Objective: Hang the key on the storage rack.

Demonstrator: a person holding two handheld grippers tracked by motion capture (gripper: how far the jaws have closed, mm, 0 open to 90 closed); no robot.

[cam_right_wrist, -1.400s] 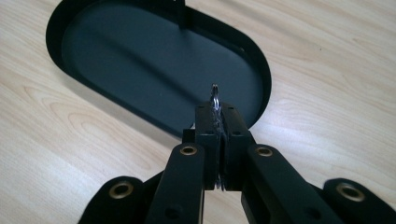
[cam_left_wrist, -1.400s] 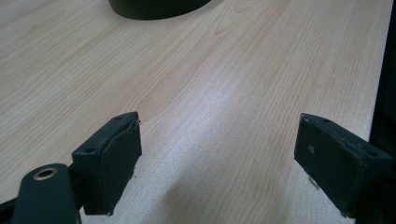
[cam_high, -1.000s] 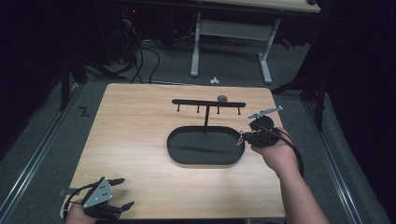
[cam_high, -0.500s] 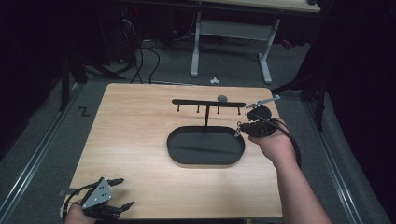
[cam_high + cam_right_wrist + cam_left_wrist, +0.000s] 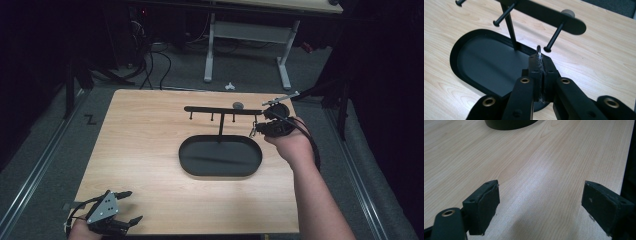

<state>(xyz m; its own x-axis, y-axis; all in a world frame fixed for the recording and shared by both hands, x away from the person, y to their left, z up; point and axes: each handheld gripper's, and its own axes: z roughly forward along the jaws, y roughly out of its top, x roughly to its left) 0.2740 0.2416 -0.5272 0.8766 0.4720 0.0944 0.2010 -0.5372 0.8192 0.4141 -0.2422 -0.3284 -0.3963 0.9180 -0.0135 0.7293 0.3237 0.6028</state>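
Left gripper (image 5: pixel 107 215): I hold it low at the near left corner of the tabletop (image 5: pixel 150 150), jaws wide apart with nothing between them; in the left gripper view bare wood lies between the two pads.

Tray (image 5: pixel 220 156): a black oval tray sits near the middle of the tabletop, nothing lying in it that I can see.

Stand (image 5: pixel 222 111): a thin post rises from the far rim of the tray and carries a flat black crossbar with short pegs hanging under it; a small grey round thing (image 5: pixel 238 105) sits at or just behind the bar, and I cannot tell which.

Ring (image 5: pixel 539 55): a small metal ring or loop stands edge-on out of the tips of my right jaws, just short of the rightmost peg (image 5: pixel 554 37).

Right gripper (image 5: pixel 260 128): it hovers at the right end of the crossbar, jaws pressed together on the ring.

Step in hand, as I judge it: hanging the ring on that end peg.

Doing it well: I would turn the ring's opening toward the peg's knobbed tip, slide it fully over the knob before parting the jaws, and avoid nudging the light stand.

Risk: an early release could drop the ring into the tray.
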